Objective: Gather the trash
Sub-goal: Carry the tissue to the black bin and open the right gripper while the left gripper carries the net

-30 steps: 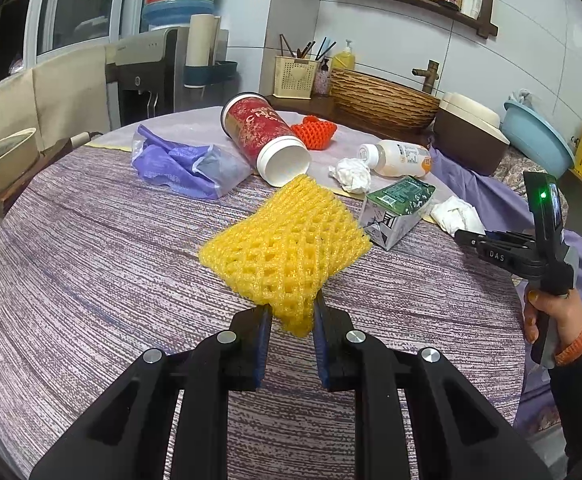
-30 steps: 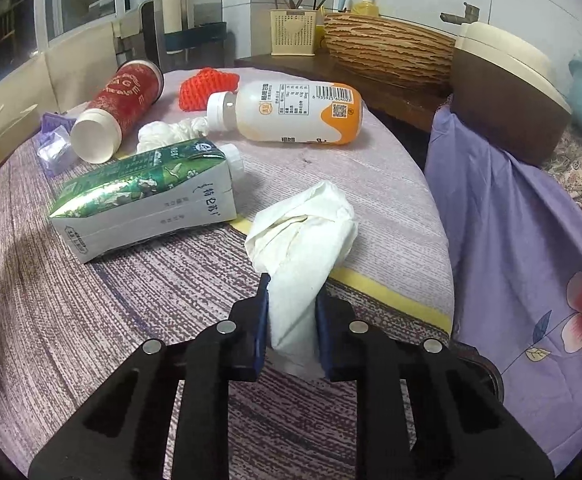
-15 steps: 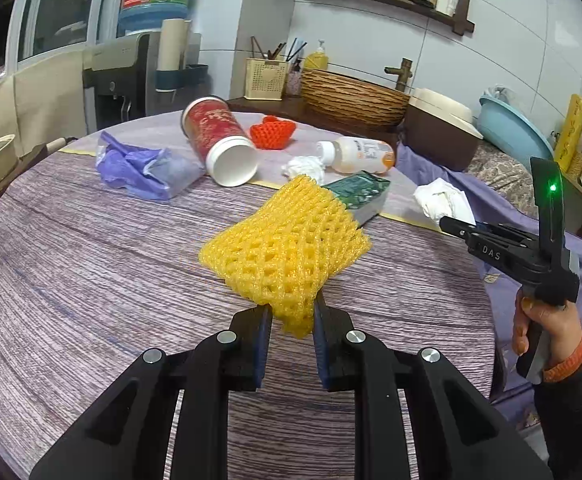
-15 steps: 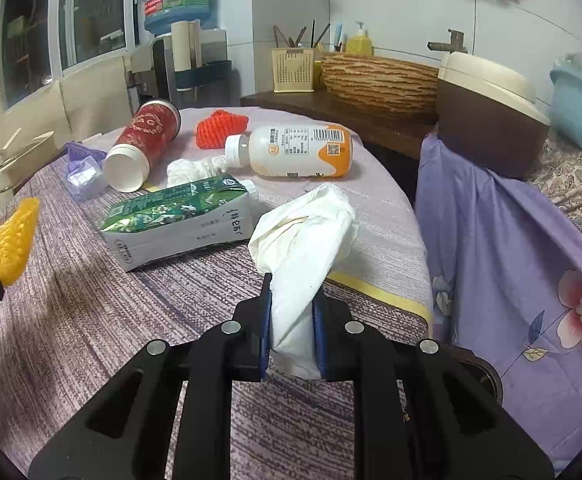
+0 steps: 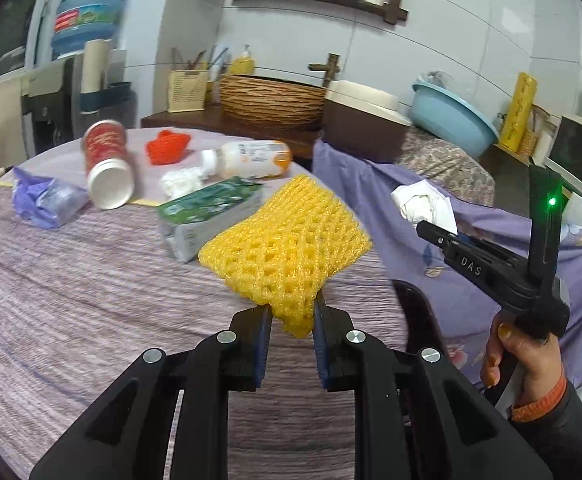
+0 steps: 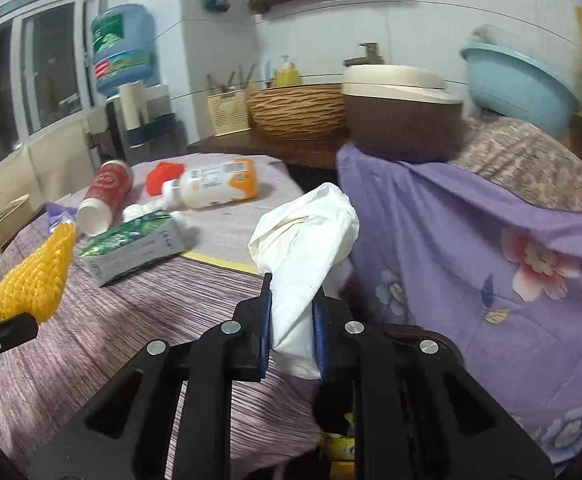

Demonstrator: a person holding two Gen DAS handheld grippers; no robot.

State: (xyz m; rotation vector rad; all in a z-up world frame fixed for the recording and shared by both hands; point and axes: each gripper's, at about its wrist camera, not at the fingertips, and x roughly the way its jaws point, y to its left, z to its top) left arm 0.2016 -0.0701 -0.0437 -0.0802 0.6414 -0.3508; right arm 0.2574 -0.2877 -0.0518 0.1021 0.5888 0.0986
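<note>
My left gripper [image 5: 290, 316] is shut on a yellow foam fruit net [image 5: 287, 248] and holds it lifted above the round table's right part. My right gripper [image 6: 293, 300] is shut on a crumpled white tissue [image 6: 305, 240], held in the air past the table's right edge; it also shows in the left wrist view [image 5: 437, 227]. The yellow net shows in the right wrist view [image 6: 37, 276] at the left. On the table lie a green carton [image 5: 207, 212], a white and orange bottle [image 5: 251, 158], a red paper cup [image 5: 107, 160], an orange net [image 5: 169, 150], a tissue ball [image 5: 179, 182] and a purple bag [image 5: 43, 200].
The table has a purple striped cloth [image 5: 71, 300]. A purple floral cloth [image 6: 491, 260] covers furniture to the right. Behind stand a wicker basket [image 5: 271, 100], a brown pot [image 5: 363, 120], a blue basin [image 5: 451, 120] and a water dispenser [image 5: 83, 20].
Both grippers have lifted and swung right with their loads. The yellow net now hangs over the table's right part, and the tissue has left the tabletop.
</note>
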